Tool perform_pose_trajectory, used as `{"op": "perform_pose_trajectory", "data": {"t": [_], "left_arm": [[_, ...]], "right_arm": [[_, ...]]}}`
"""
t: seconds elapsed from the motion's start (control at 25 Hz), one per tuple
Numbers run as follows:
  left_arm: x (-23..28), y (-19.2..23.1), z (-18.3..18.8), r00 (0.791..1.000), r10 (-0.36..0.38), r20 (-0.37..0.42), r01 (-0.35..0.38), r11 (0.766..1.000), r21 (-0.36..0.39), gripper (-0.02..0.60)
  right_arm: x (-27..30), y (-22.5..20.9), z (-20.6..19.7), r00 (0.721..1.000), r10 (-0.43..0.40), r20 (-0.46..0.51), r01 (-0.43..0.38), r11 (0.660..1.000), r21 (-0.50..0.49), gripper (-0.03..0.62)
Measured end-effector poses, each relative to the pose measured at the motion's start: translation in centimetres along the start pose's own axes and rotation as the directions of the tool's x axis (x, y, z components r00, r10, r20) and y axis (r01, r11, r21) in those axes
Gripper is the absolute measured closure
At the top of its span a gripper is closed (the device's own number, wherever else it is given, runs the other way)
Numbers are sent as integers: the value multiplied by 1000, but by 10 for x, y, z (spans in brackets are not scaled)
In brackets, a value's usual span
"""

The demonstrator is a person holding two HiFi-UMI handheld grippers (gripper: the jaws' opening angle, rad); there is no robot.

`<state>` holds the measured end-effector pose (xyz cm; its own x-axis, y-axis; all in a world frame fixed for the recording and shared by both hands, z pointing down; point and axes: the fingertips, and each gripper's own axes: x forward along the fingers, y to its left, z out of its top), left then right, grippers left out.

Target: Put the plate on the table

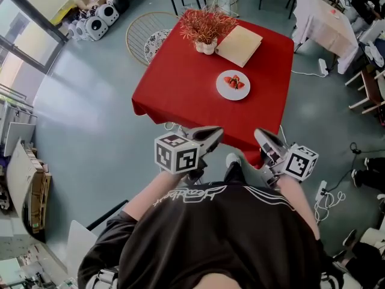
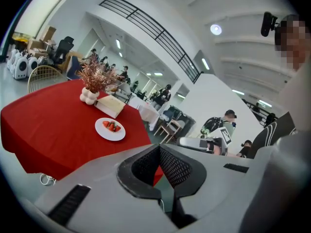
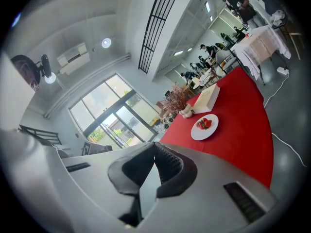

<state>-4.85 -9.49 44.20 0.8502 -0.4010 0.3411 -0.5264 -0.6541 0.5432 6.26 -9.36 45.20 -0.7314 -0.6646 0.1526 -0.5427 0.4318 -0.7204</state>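
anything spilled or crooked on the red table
Nothing stands out. The plate sits flat on the table with the strawberries all on it. The vase stands upright and the book lies flat beside it. Nothing is spilled on the cloth.

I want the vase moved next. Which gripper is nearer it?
Left. The left gripper is off the near edge of the table, almost in line with the vase; the right gripper is farther right.
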Motion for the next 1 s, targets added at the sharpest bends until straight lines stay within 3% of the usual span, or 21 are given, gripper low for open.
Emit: {"op": "perform_pose_trajectory", "data": {"t": [0.32,1.0], "left_arm": [[-18,-12,-15,999,-32,-1,32,999,-10,574],[-16,-10,-18,999,-45,6,45,998,-34,574]], "right_arm": [[-9,22,-29,1000,6,13,-6,1000,10,586],[-9,23,-31,1000,-10,10,10,1000,8,586]]}}
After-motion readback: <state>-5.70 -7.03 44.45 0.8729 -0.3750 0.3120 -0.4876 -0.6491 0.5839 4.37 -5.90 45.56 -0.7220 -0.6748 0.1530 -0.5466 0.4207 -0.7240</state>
